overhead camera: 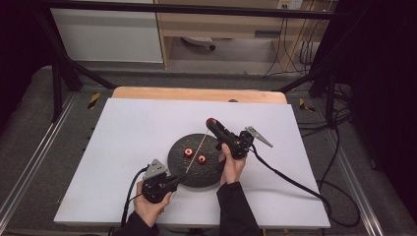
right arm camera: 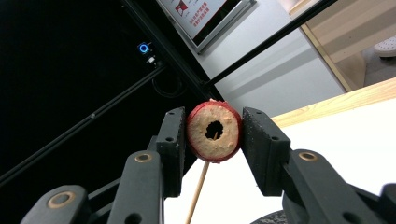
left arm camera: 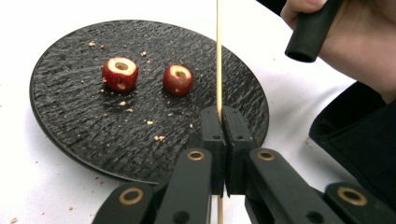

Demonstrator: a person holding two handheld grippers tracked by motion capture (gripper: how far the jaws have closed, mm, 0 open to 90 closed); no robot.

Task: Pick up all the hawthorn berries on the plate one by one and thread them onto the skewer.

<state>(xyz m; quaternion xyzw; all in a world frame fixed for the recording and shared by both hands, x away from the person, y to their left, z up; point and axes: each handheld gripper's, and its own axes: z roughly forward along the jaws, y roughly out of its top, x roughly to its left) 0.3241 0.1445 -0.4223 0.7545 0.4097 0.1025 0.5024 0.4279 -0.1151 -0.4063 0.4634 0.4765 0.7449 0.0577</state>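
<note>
The left gripper (left arm camera: 223, 140) pinches the thin wooden stick (left arm camera: 218, 56), which points up at the cored red fruit (right arm camera: 214, 131) squeezed in the right gripper (right arm camera: 214, 140); stick tip meets its hole.

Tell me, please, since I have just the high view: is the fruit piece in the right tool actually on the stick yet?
Observer: The right tool is clamped on a cored red fruit piece; the skewer's tip sits inside its hole.
Operator: Thank you. Is the left tool gripping the skewer firmly?
Observer: The left tool has its jaws closed flat against the skewer, which rises between them.
Operator: And are the two pieces on the plate cored as well?
Observer: Yes, both pieces on the black plate show a hole through the middle, with crumbs scattered around them.
</note>
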